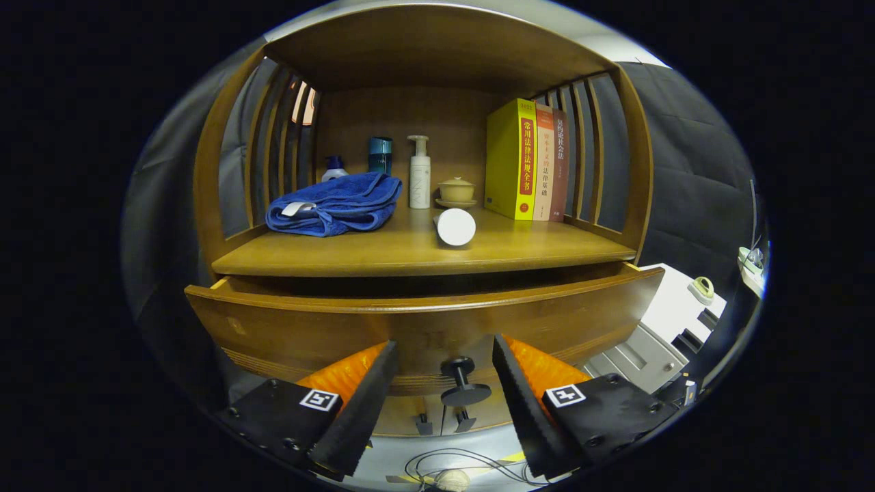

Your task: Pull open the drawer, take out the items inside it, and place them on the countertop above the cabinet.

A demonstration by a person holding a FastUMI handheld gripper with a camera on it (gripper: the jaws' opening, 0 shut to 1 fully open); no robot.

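The wooden drawer (424, 321) of the brown wooden cabinet is seen pulled slightly out, a dark gap showing under the bench (424, 256) above it. The hand-held gripper (444, 386) is held open, its fingers spread on either side of the dark round drawer knob (463, 383), neither finger touching it. The drawer's inside is hidden, so its contents cannot be told. On the bench a folded blue towel (335, 205) is laid to the left, and a white cylinder (455, 226) lies on its side near the middle. Behind them a white pump bottle (419, 174), a teal bottle (380, 155), a small lidded beige cup (456, 190) and three upright books (530, 160) are ranged along the back
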